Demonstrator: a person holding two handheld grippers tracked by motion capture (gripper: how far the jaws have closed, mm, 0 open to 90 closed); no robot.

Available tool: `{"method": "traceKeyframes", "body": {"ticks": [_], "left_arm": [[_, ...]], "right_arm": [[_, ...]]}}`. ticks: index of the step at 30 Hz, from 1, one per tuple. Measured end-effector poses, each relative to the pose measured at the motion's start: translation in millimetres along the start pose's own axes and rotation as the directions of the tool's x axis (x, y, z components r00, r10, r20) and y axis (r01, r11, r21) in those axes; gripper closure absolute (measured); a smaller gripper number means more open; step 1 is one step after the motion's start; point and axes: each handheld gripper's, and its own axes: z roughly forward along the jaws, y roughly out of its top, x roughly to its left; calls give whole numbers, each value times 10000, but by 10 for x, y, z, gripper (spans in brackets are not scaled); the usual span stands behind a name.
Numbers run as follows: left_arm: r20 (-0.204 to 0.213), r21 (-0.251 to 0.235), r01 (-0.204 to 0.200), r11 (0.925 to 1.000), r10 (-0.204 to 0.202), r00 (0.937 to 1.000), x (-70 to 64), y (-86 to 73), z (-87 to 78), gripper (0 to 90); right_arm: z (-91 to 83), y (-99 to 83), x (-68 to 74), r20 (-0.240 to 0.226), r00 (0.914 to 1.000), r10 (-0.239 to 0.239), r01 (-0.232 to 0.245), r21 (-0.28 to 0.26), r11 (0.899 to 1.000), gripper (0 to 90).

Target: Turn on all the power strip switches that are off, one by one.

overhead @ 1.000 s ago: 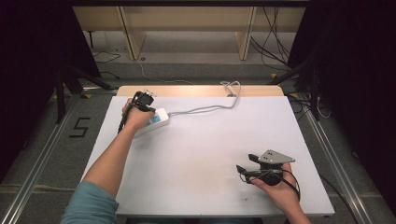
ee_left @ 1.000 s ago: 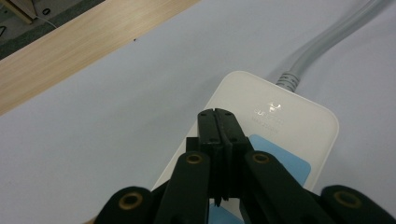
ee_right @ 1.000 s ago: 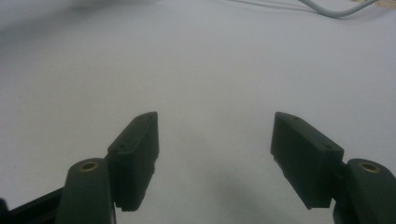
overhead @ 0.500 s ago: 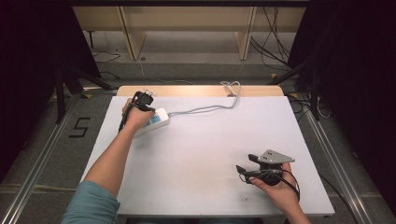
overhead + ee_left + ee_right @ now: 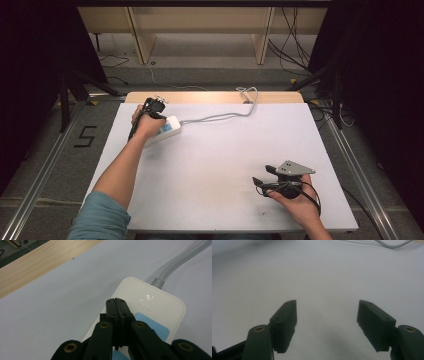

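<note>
A white power strip (image 5: 167, 128) (image 5: 150, 307) with blue panels lies at the table's far left, and its grey cable (image 5: 220, 116) (image 5: 180, 265) runs back to the table's far edge. My left gripper (image 5: 156, 107) (image 5: 116, 301) is shut with nothing between its jaws; they hover just over the strip's top. My right gripper (image 5: 264, 175) (image 5: 327, 315) rests low near the front right of the white table (image 5: 225, 165), jaws wide open and nothing between them.
A wooden strip (image 5: 210, 97) (image 5: 37, 262) runs along the table's far edge. The cable (image 5: 392, 243) crosses the far top of the right gripper view. Shelving and loose cables stand on the floor behind the table. Metal rails flank both sides.
</note>
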Motion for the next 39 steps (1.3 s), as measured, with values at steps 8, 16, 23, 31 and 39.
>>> {"method": "traceKeyframes", "body": {"ticks": [8, 16, 23, 31, 39], "left_arm": [[-159, 54, -22, 10000, 23, 9999, -20, 6, 7, 900], [89, 42, 551, 9985, -551, 9984, 71, -39, -29, 898], [49, -201, 396, 9990, -395, 9992, 53, -5, -90, 898], [79, -208, 360, 9991, -358, 9993, 59, -19, -123, 898], [41, -249, 290, 9993, -289, 9996, 67, -16, -165, 898]], "right_arm": [[2, 0, 3, 24, 10000, 14, -14, 18, 10000, 333], [-5, 2, -15, 88, 10000, 37, -36, -72, 10000, 333], [-8, 1, -15, 124, 9999, 51, -51, -65, 10000, 333], [-5, -3, -21, 110, 9999, 59, -59, -57, 10000, 332], [-3, -4, -17, 104, 9999, 52, -52, -21, 10000, 331]]}}
